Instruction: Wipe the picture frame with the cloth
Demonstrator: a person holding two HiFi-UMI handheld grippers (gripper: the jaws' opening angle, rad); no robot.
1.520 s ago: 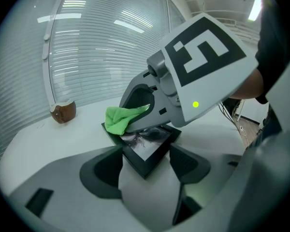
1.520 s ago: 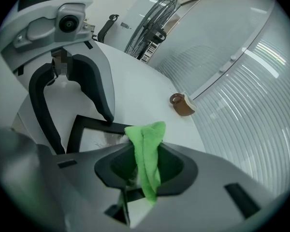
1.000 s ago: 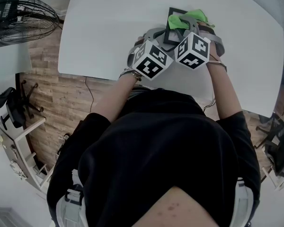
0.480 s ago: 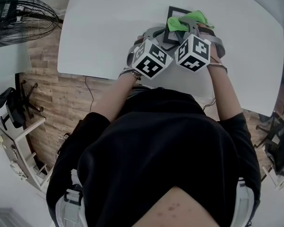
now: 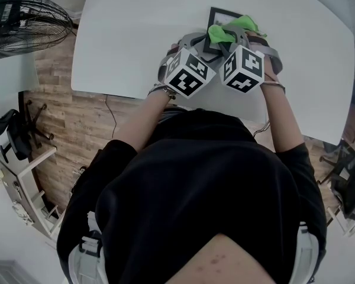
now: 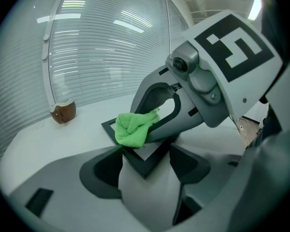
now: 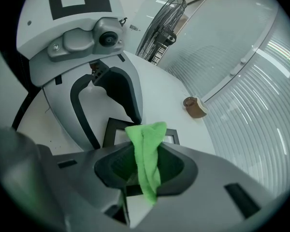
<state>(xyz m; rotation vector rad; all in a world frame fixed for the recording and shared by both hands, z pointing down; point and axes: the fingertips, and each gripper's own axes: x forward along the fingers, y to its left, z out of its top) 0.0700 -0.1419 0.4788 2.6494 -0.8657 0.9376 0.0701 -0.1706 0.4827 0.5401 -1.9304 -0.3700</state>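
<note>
A black picture frame (image 5: 220, 13) lies on the white table (image 5: 136, 34). My left gripper (image 6: 145, 166) is shut on the frame's near corner (image 6: 144, 159), which sits between its dark pads. My right gripper (image 7: 145, 170) is shut on a folded green cloth (image 7: 147, 158), which hangs out past its jaws. In the left gripper view the cloth (image 6: 133, 128) presses on the frame's top edge under the right gripper (image 6: 154, 124). From the head view both marker cubes hide most of the frame; the cloth (image 5: 225, 29) shows above them.
A brown tape roll (image 6: 64, 112) stands on the table beyond the frame, also in the right gripper view (image 7: 195, 107). A black floor fan (image 5: 23, 22) stands off the table's left end. The table's near edge (image 5: 118, 93) runs just under my wrists.
The right gripper and the green cloth have slid a little farther up along the frame. The left gripper has stayed put on the corner.
</note>
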